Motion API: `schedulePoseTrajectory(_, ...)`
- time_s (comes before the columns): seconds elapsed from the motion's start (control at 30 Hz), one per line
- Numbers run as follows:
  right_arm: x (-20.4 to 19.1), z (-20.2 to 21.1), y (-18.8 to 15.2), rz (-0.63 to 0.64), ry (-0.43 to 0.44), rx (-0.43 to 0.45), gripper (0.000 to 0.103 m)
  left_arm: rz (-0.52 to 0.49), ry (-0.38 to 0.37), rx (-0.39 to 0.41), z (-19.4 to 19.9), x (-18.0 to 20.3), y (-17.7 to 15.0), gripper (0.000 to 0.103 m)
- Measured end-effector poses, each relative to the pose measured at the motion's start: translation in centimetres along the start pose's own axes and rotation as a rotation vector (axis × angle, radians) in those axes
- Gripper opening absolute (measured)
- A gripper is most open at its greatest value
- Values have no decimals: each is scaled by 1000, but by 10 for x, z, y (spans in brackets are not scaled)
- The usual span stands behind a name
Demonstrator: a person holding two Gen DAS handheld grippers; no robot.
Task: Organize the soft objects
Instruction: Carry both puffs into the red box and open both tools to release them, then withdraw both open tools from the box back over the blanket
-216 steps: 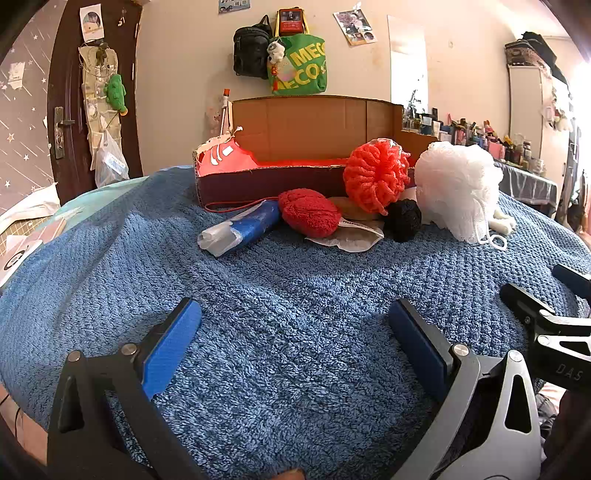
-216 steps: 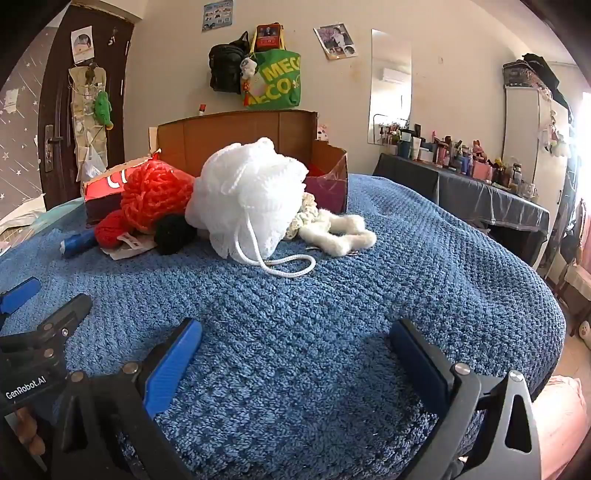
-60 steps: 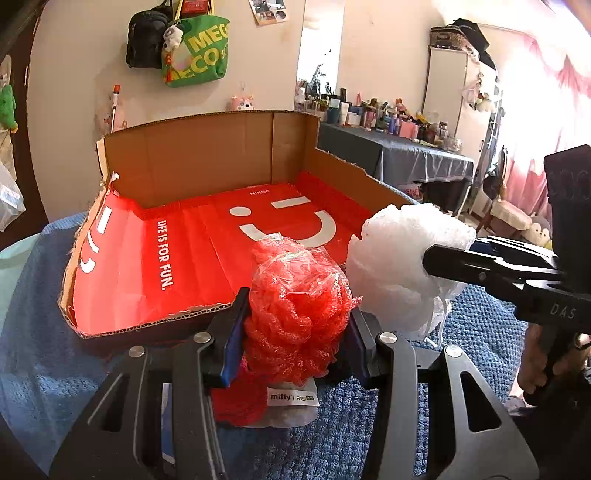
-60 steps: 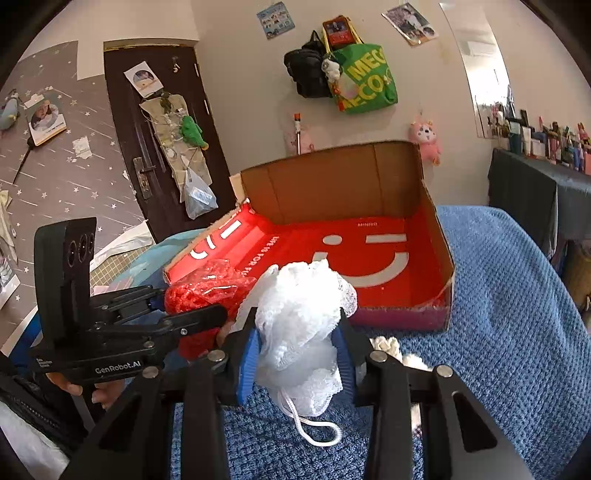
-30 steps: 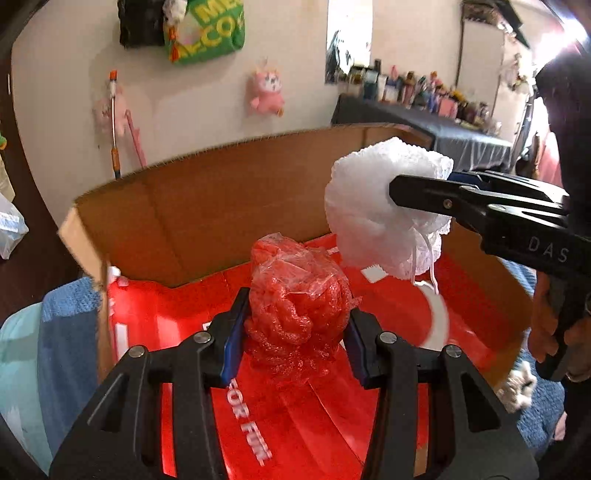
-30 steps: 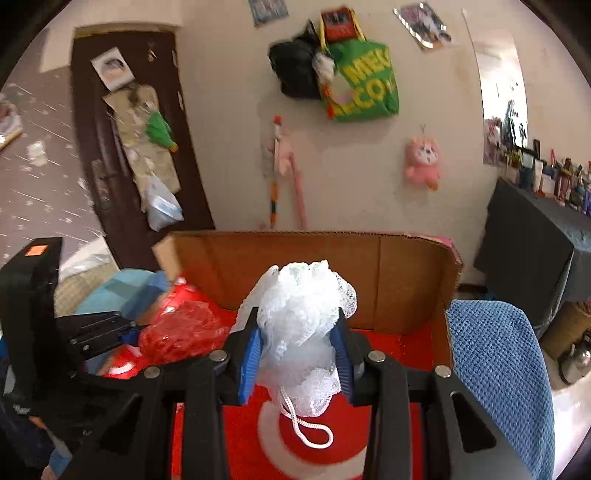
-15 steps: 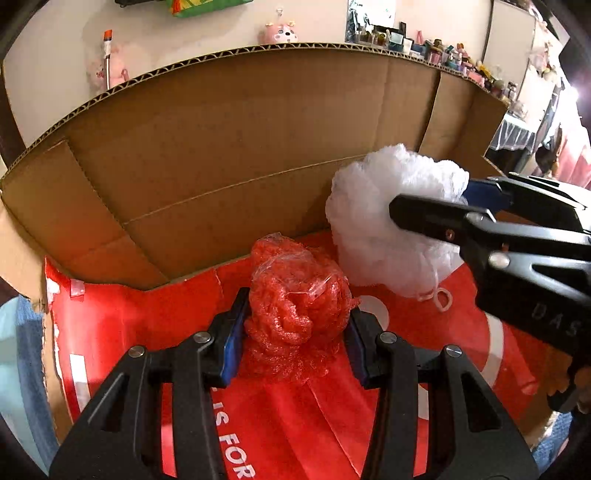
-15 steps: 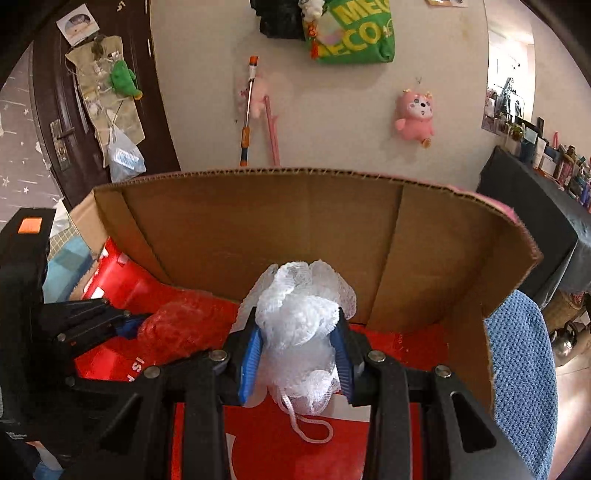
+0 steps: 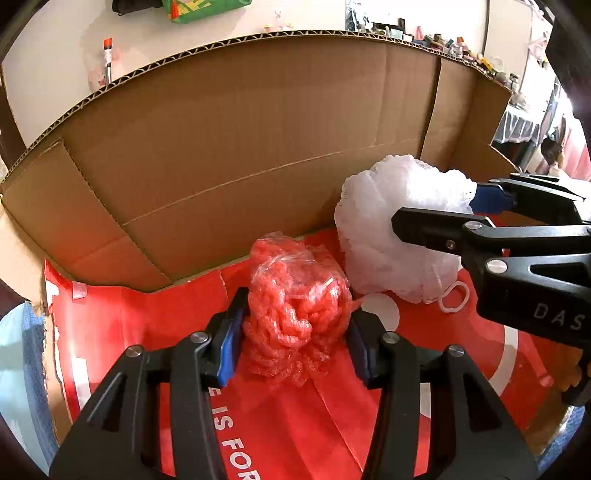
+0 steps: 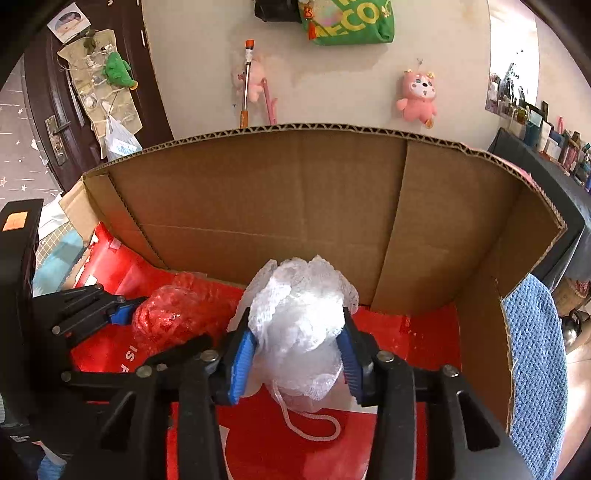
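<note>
Both wrist views look steeply down, close, into one cardboard box (image 9: 258, 140), side by side.

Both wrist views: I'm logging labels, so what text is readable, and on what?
"DAS": right gripper body.
"IS FOR", cut off: red box floor.
"ECO", partial: green bag on wall.
White print on left gripper body: too blurred to read.

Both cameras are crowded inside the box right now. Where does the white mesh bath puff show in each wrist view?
Left wrist view: white mesh bath puff at right of centre, between the right gripper's opening jaws, beside the red mesh puff.
Right wrist view: bottom centre, between that gripper's blue pads.
Shared landmark: the brown cardboard box's back wall.
</note>
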State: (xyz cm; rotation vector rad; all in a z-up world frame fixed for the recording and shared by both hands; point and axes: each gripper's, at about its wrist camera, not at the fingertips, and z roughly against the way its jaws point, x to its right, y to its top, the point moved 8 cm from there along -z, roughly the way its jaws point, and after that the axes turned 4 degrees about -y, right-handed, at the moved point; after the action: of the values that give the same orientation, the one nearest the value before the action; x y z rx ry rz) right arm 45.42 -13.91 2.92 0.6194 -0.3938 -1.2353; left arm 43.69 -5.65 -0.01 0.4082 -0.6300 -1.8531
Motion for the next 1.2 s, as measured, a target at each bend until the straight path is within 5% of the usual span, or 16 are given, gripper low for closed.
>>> schedulePoseTrajectory(0.57, 3, -4, 0, -6, 9, -33, 59, 10, 10, -4, -4, 5, 2, 66)
schedulePoseTrajectory(1.2, 7, 7, 3, -10, -5, -18, 84, 25, 9, 60, 28, -2, -3, 80)
